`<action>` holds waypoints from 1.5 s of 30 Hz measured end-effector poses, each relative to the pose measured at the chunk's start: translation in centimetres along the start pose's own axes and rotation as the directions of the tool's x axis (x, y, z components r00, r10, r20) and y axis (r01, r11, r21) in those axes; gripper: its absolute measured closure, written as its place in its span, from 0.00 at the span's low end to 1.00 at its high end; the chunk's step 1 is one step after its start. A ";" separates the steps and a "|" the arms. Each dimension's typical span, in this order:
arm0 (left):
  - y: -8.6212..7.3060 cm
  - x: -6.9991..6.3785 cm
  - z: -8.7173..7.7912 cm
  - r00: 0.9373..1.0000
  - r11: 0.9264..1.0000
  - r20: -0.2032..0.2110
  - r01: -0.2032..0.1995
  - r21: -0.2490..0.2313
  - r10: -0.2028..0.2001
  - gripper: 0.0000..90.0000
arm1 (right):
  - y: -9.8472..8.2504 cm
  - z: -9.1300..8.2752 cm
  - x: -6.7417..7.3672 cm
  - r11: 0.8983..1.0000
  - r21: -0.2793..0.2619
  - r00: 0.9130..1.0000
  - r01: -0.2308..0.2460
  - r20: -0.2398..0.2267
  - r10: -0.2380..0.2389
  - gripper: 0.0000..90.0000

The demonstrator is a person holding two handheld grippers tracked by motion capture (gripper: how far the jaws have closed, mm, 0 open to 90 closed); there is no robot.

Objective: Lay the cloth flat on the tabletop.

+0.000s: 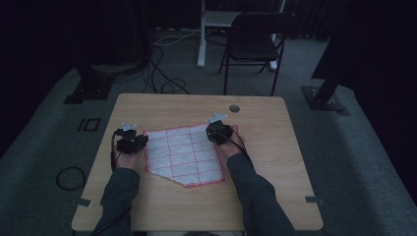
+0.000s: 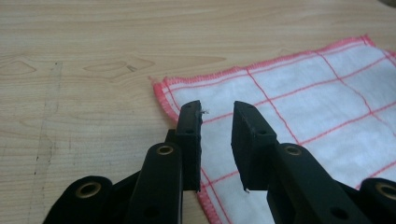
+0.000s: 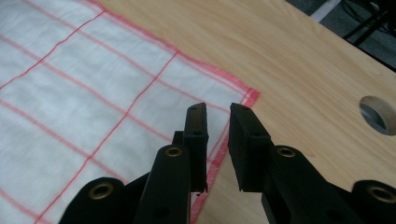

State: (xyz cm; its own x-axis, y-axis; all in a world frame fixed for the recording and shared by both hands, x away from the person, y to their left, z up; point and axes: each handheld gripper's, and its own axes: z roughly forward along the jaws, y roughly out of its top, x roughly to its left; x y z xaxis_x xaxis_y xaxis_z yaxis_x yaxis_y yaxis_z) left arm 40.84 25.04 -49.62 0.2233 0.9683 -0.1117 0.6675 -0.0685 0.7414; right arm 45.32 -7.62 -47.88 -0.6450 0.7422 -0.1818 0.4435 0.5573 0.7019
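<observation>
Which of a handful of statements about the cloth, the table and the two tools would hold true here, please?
1. The cloth is white with red grid lines. True.
2. The left tool is clamped shut on the cloth. False: its jaws stand apart over the cloth near a far corner.
3. The right tool is open near a corner of the cloth. True.
4. The cloth lies as a full rectangle. False: its near edge comes to a point in the high view.
5. A round hole sits in the table beyond the right tool. True.
6. A mug stands on the table. False: none is there.
</observation>
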 end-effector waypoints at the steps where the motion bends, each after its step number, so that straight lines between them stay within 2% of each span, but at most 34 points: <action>1: -0.1 0.0 0.0 1.000 1.000 0.000 -0.002 0.002 0.002 0.82 | -0.1 -0.1 0.2 1.000 0.002 1.000 0.007 -0.006 -0.007 0.85; 5: -0.5 -0.3 -0.4 1.000 1.000 0.013 -0.021 0.005 0.020 0.82 | -0.9 -0.4 1.0 0.999 0.002 0.999 0.036 -0.035 -0.036 0.85; 12: -1.8 -1.2 -1.7 0.997 0.999 0.050 -0.053 -0.001 0.053 0.82 | -2.3 -1.4 2.1 0.999 -0.021 0.995 0.033 -0.098 -0.035 0.84; 16: -2.9 -1.8 -2.6 0.995 0.998 0.079 -0.057 -0.010 0.057 0.81 | -3.3 -2.3 3.7 0.998 -0.037 0.989 0.044 -0.141 -0.049 0.83; 20: -4.2 -2.1 -3.5 0.995 0.999 0.090 -0.048 -0.019 0.049 0.80 | -4.5 -3.0 6.3 0.997 -0.040 0.981 0.070 -0.180 -0.076 0.80; 23: -5.0 -2.3 -4.1 0.995 0.999 0.085 -0.044 -0.028 0.046 0.80 | -5.2 -3.4 8.4 0.994 -0.056 0.969 0.097 -0.224 -0.107 0.80; 28: -6.1 -2.5 -4.9 0.995 0.998 0.079 -0.052 -0.045 0.056 0.79 | -5.7 -3.8 12.3 0.987 -0.088 0.941 0.134 -0.301 -0.155 0.79; 29: -6.1 -2.5 -4.9 0.995 0.998 0.079 -0.052 -0.045 0.056 0.79 | -5.7 -3.8 12.3 0.987 -0.088 0.941 0.134 -0.301 -0.155 0.79; 30: -6.3 -2.5 -5.2 0.995 0.997 0.085 -0.049 -0.053 0.054 0.79 | -5.7 -3.8 12.8 0.986 -0.094 0.937 0.136 -0.310 -0.159 0.78; 31: -6.4 -2.5 -5.4 0.995 0.997 0.084 -0.049 -0.056 0.054 0.79 | -5.5 -3.5 14.3 0.982 -0.098 0.928 0.162 -0.324 -0.185 0.77; 32: -6.4 -2.4 -5.5 0.995 0.997 0.083 -0.047 -0.060 0.052 0.79 | -5.4 -3.2 14.8 0.979 -0.099 0.923 0.179 -0.327 -0.202 0.76; 35: -6.5 -2.3 -5.6 0.996 0.997 0.081 -0.042 -0.064 0.047 0.78 | -5.0 -2.3 16.2 0.972 -0.095 0.919 0.215 -0.318 -0.234 0.74; 38: -6.7 -2.2 -5.4 0.996 0.998 0.079 -0.035 -0.057 0.040 0.77 | -4.6 -1.4 16.9 0.966 -0.085 0.913 0.246 -0.315 -0.260 0.76; 40: -6.8 -2.2 -5.3 0.996 0.998 0.078 -0.034 -0.053 0.038 0.77 | -4.4 -0.9 17.1 0.961 -0.069 0.914 0.268 -0.295 -0.277 0.88; 42: -6.8 -2.2 -5.3 0.996 0.998 0.075 -0.034 -0.056 0.038 0.77 | -3.9 -0.9 16.8 0.962 -0.071 0.917 0.263 -0.293 -0.272 0.96; 45: -6.6 -2.1 -5.5 0.997 0.997 0.069 -0.035 -0.065 0.039 0.77 | -3.1 -1.5 15.7 0.967 -0.089 0.924 0.240 -0.283 -0.256 0.98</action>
State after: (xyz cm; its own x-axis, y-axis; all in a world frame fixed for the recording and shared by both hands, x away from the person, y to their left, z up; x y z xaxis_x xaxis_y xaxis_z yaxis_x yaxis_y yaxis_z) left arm 32.04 24.76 -50.63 0.2975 0.9461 -0.1279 0.6117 -0.0861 0.7864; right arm 32.86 1.79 -51.91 -0.8859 0.4381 -0.1525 0.2182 0.6836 0.6965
